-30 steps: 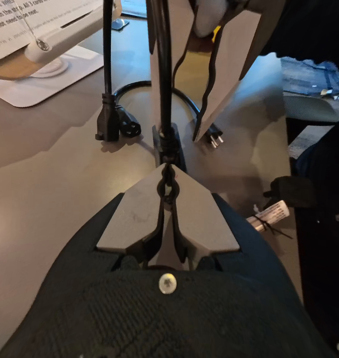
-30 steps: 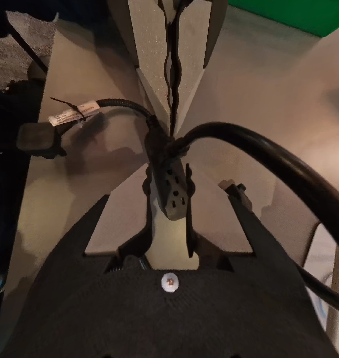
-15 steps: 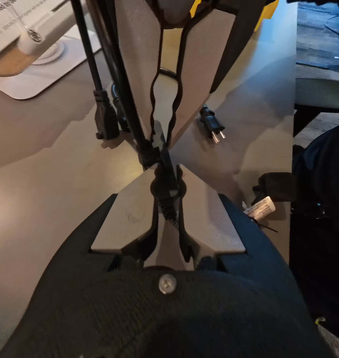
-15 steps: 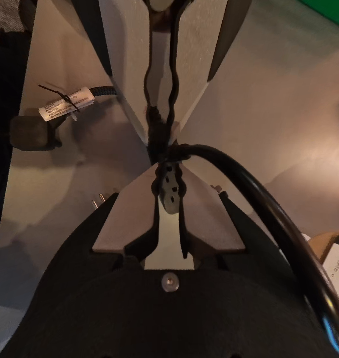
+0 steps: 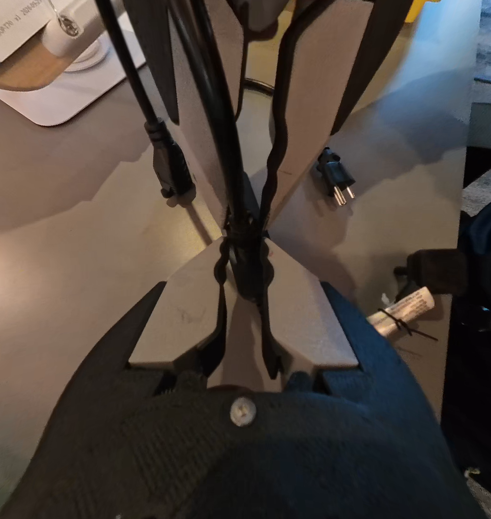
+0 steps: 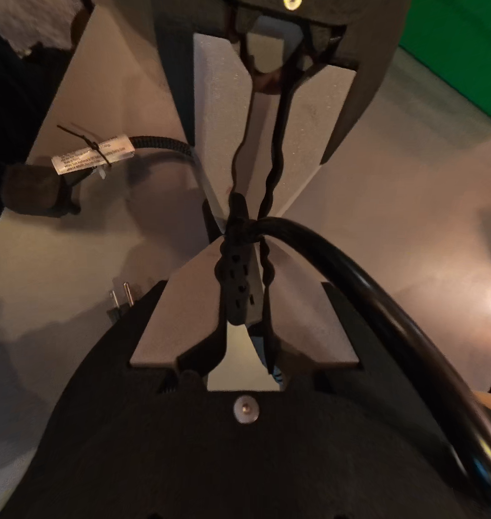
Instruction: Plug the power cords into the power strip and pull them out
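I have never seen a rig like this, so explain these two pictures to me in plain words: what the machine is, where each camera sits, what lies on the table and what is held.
There is no robot here. A person holds a two-finger claw in each hand, and each claw carries a camera that looks along its own fingers. One picture is from the left claw, the other from the right claw, and they face each other tip to tip. On the grey table lies a black power strip with a thick black cord plugged into it. The right claw seems to clamp the strip. The left claw straddles the strip's other end but does not seem to press on it. A loose plug and a white tag on the strip's lead lie nearby.
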Demonstrator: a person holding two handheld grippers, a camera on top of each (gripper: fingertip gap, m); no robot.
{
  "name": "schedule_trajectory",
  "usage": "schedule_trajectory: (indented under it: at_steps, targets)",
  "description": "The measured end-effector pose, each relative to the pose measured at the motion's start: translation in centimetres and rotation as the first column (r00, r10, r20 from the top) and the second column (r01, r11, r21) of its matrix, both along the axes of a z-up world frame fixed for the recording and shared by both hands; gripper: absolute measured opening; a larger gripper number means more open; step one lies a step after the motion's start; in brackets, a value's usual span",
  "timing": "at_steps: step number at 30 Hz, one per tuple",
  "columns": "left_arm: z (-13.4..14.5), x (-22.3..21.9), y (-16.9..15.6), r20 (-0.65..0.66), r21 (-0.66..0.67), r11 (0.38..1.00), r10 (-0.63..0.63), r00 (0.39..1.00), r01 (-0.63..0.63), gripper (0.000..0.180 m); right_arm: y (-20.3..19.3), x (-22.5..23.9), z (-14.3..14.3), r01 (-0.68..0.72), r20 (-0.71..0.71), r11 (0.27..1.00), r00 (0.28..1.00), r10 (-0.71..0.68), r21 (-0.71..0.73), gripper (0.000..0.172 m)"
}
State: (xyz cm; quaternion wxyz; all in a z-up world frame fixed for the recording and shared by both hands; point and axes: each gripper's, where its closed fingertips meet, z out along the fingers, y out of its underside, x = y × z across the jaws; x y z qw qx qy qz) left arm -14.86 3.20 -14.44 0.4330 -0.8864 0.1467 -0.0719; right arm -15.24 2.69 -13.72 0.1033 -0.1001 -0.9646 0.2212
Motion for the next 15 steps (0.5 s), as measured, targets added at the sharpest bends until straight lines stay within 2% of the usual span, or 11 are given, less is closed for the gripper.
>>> schedule_trajectory:
  at_steps: [3,6,7,11,15]
  targets:
    - [0.0,0.1,0.1,-0.023,-0.006,1.000,-0.005,1.000,0.005,0.019,0.3,0.2,0.2,-0.046,-0.012,0.995,0.999,0.047,0.083,0.020]
    - [0.0,0.0,0.1,-0.003,-0.005,1.000,-0.002,1.000,0.002,0.019,0.3,0.0,0.7,-0.027,0.003,0.997,1.000,0.027,0.072,0.016]
    - [0.0,0.0,0.1,0.008,-0.004,1.000,-0.002,1.000,0.002,0.019,0.3,-0.2,1.0,-0.021,-0.005,0.998,1.000,0.021,0.056,0.010]
    - [0.0,0.1,0.1,0.007,-0.007,1.000,-0.005,1.000,0.005,0.019,0.1,-0.2,0.9,-0.014,-0.006,0.999,1.000,0.014,0.034,0.012]
    - [-0.1,0.3,0.1,-0.009,-0.019,1.000,-0.013,1.000,0.013,0.018,0.2,0.1,0.8,-0.037,-0.001,0.995,0.999,0.037,0.092,0.012]
